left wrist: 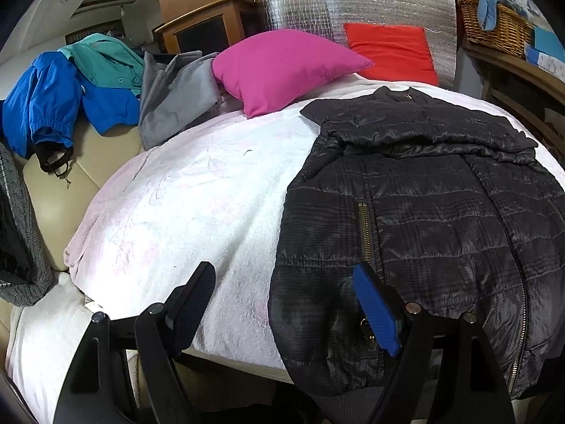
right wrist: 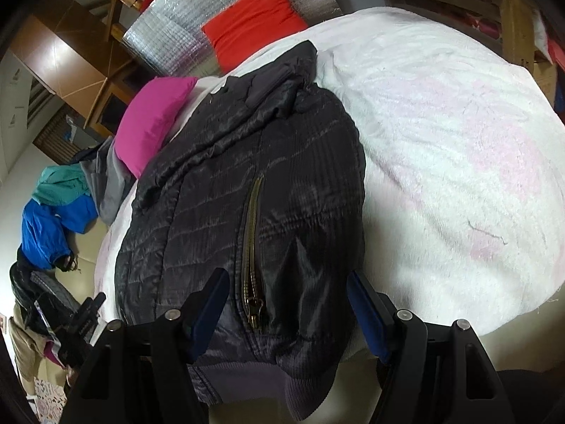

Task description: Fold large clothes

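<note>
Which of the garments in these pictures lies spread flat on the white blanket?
The black quilted jacket, lying flat on the blanket. The blue, teal and grey garments are heaped at the side.

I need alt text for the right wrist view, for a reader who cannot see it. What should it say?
A dark quilted jacket lies on a white blanket, its brass zipper running toward the camera. The open right gripper straddles the jacket's near hem, without pressing on it. Behind are a pink pillow, a red cushion and a pile of other clothes.
</note>
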Available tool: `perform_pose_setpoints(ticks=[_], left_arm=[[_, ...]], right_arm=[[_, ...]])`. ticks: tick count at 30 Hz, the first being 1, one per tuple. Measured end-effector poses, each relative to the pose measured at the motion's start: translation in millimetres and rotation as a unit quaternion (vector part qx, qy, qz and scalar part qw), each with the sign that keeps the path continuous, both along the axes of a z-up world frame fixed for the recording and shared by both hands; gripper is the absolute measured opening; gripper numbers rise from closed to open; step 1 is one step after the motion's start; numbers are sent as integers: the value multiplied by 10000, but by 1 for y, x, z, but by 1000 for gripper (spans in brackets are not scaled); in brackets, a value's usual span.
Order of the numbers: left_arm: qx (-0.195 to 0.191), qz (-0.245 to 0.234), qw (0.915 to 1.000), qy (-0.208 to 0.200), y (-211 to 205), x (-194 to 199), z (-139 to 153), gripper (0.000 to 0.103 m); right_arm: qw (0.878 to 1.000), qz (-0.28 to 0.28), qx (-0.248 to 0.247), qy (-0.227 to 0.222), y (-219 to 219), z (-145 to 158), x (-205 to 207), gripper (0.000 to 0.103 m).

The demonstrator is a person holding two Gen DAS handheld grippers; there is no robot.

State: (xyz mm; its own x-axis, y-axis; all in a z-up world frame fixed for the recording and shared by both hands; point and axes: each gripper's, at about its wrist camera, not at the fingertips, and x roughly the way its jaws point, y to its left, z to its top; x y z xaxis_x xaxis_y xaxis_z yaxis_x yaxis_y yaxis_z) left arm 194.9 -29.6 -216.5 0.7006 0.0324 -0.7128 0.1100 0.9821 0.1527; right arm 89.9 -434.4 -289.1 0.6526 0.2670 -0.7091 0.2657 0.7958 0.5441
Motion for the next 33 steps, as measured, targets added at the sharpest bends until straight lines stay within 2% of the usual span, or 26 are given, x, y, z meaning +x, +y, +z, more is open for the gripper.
perform_pose_setpoints(ticks=[4, 8, 10, 11, 12, 15, 19, 24, 28, 30, 31, 33], left_arm=[[69, -32, 10000, 54, 0, -3, -2, 81], [-168, -71, 9980, 604, 6, -12, -16, 81], [-485, -16, 9922, 1147, 13, -16, -32, 81], [-727, 62, 9848, 1574, 18, -18, -44, 81], [-864, 135, 9793, 1826, 21, -19, -52, 81], [-1301, 392, 9631, 2323, 32, -21, -68, 81], [-1224, 333, 9630, 2376, 28, -21, -73, 81], [-1157, 26, 9546, 2744, 12, -19, -91, 81], [-1221, 22, 9531, 2768, 11, -18, -99, 80], [-1318, -55, 9545, 2673, 11, -20, -99, 64], [-1359, -122, 9541, 2667, 10, -19, -99, 52], [-1265, -180, 9566, 2618, 7, -22, -99, 51]], right_arm=[[9999, 98, -45, 115, 6, -6, -6, 72], [9994, 169, -41, 306, 12, -15, -13, 72], [9989, 221, -65, 409, 16, -19, -17, 72], [9985, 247, -94, 482, 19, -23, -19, 72], [9981, 273, -110, 543, 21, -26, -20, 72], [9966, 379, -131, 713, 29, -34, -23, 72], [9937, 466, -258, 988, 38, -45, -21, 73], [9919, 346, -179, 1212, 40, -61, -12, 73], [9903, 418, -166, 1312, 46, -71, -4, 76], [9904, 438, -180, 1296, 50, -75, -1, 76], [9906, 427, -220, 1280, 53, -76, 1, 77], [9912, 414, -278, 1225, 55, -77, 1, 79]])
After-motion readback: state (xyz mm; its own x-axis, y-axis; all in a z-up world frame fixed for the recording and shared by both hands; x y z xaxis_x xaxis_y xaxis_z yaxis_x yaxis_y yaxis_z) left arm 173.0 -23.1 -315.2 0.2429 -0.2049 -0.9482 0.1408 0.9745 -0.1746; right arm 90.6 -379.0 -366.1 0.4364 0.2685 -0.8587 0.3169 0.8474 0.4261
